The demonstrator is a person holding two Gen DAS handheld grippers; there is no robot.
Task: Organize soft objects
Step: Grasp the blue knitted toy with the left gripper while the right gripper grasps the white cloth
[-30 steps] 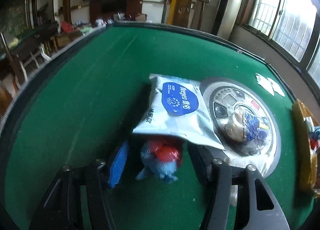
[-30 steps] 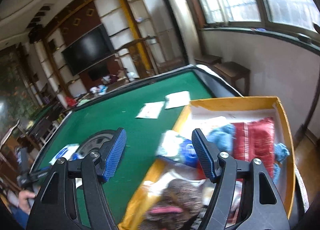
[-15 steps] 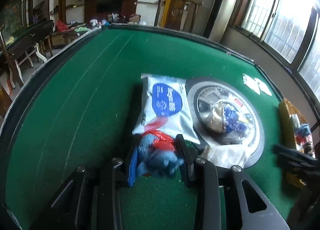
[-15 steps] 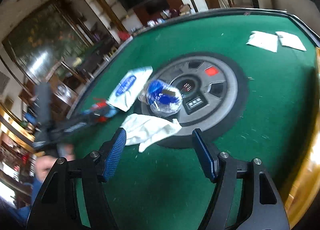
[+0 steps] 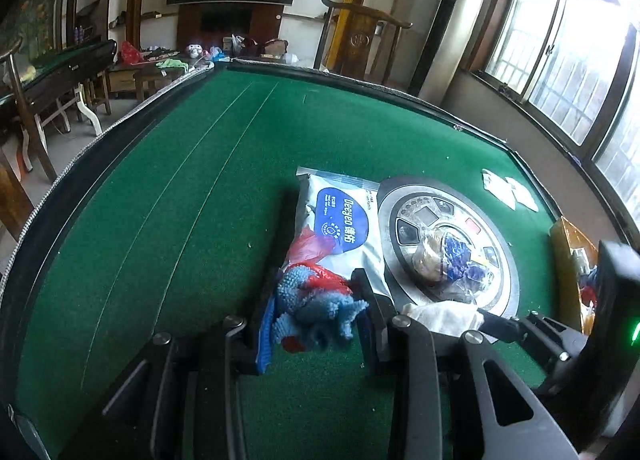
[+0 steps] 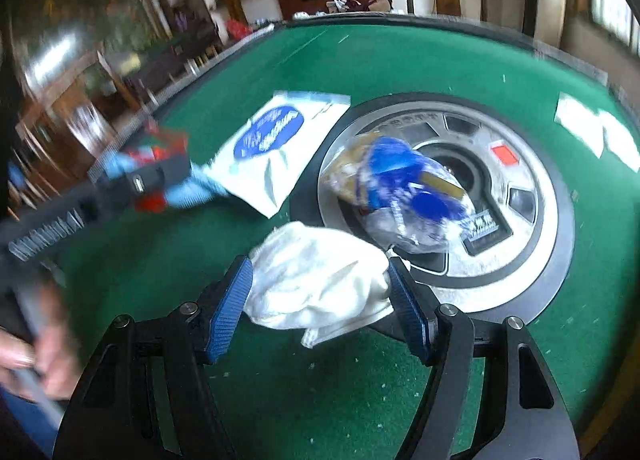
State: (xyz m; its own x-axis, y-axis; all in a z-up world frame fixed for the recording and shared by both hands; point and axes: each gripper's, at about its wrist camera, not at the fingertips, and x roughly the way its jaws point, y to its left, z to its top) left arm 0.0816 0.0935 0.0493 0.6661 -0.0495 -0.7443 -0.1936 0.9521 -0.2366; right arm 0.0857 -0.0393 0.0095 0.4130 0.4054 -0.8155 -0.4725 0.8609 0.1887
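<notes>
- White cloth point(image 6: 320, 280) is the next thing up, by my read: crumpled rag on the green felt table point(image 5: 160, 240), far edge lapping onto the rim of the round silver-grey console point(image 6: 520, 292) in the table's middle.
- Right gripper point(image 6: 320, 308) points down at it, jaws wide, blue pads either side of the bundle. Left pad looks to touch the cloth edge, right pad just beside it; not squeezing yet, so not held.
- Key relation: cloth lies dead ahead between the right fingers, its long axis running across the gap, pad to pad. Closing straight in should gather it, IMO. Right hand is clearly nearer; left is busy.
- Left gripper point(image 5: 316, 320) is narrowed on a blue fuzzy soft toy w/ red parts point(image 5: 316, 308), pads pressing both flanks. Toy sits low over the felt, just in front of the white-and-blue packet point(image 5: 340, 220); whether it's clear of the felt, can't tell.
- Cloth look: off-white, thin, limp, folds and a loose corner hanging toward the gripper. Could slip or drag if only a fold gets pinched.
- Clear bag w/ blue and tan contents point(image 6: 400, 188) sits on the console, touching the cloth's far side; risk of snagging it along.
- Yellow-walled box point(image 5: 568, 260) at the table's right edge, already w/ soft stuff inside; prob the drop spot.
- Two white papers point(image 6: 588, 124) lie well apart, far side.
</notes>
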